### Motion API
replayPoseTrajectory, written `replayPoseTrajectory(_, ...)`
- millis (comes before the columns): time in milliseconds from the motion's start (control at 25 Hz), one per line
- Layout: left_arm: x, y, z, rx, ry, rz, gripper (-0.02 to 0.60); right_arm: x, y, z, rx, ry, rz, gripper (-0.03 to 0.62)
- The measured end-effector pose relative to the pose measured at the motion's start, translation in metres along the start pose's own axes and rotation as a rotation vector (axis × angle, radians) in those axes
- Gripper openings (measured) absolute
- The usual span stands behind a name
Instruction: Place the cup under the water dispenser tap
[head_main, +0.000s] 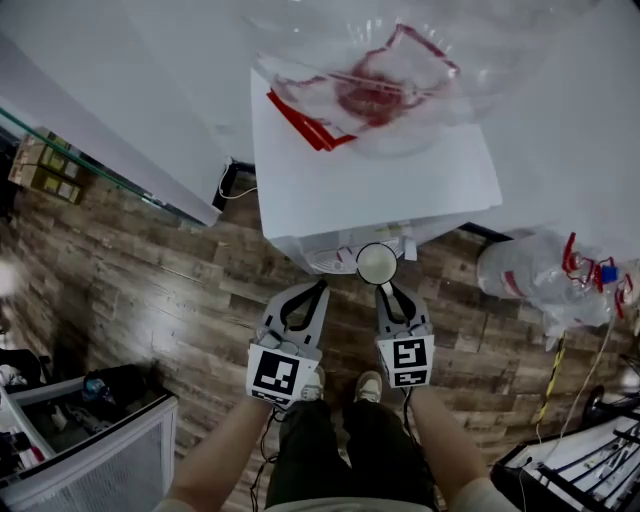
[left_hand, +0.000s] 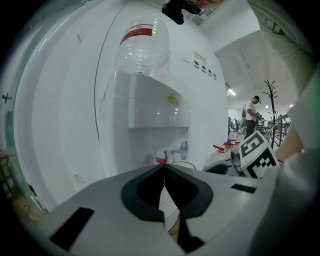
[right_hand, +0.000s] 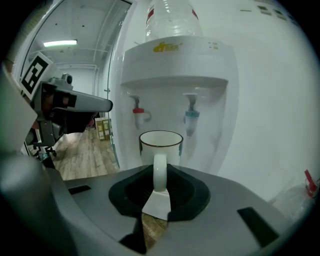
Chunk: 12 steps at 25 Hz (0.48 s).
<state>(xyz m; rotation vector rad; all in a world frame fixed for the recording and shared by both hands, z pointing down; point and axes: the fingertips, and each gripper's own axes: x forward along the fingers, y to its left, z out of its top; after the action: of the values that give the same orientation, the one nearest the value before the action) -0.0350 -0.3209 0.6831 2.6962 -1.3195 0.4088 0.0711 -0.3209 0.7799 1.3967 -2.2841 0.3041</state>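
Observation:
A white cup (head_main: 377, 263) with a dark rim hangs in front of the white water dispenser (head_main: 370, 180). My right gripper (head_main: 385, 287) is shut on its handle. In the right gripper view the cup (right_hand: 160, 144) stands upright beyond my right gripper (right_hand: 156, 172), lower than the red tap (right_hand: 137, 112) and the blue tap (right_hand: 191, 116), about between them. My left gripper (head_main: 320, 286) is beside it on the left, shut with nothing in it. In the left gripper view my left gripper (left_hand: 164, 169) points at the dispenser's recess, where the red tap (left_hand: 161, 159) shows.
A clear water bottle (head_main: 400, 80) sits upside down on the dispenser. An empty clear bottle (head_main: 545, 270) lies on the wood floor to the right. A white crate (head_main: 90, 455) is at lower left, a black rack (head_main: 580, 460) at lower right. A wall runs along the left.

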Motion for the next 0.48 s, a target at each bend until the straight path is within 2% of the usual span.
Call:
replayPoseTrajectory(200, 0.011, -0.003, -0.026, -0.016, 0.026, -0.008, 0.006, 0.022, -0.003, -0.027, -0.007, 0.005, 0.002, 0.067)
replayPoseTrajectory(480, 0.022, 0.002, -0.04, -0.046, 0.029, 0.001, 0.006, 0.052, -0.011, -0.053, -0.031, 0.012, -0.034, 0.067)
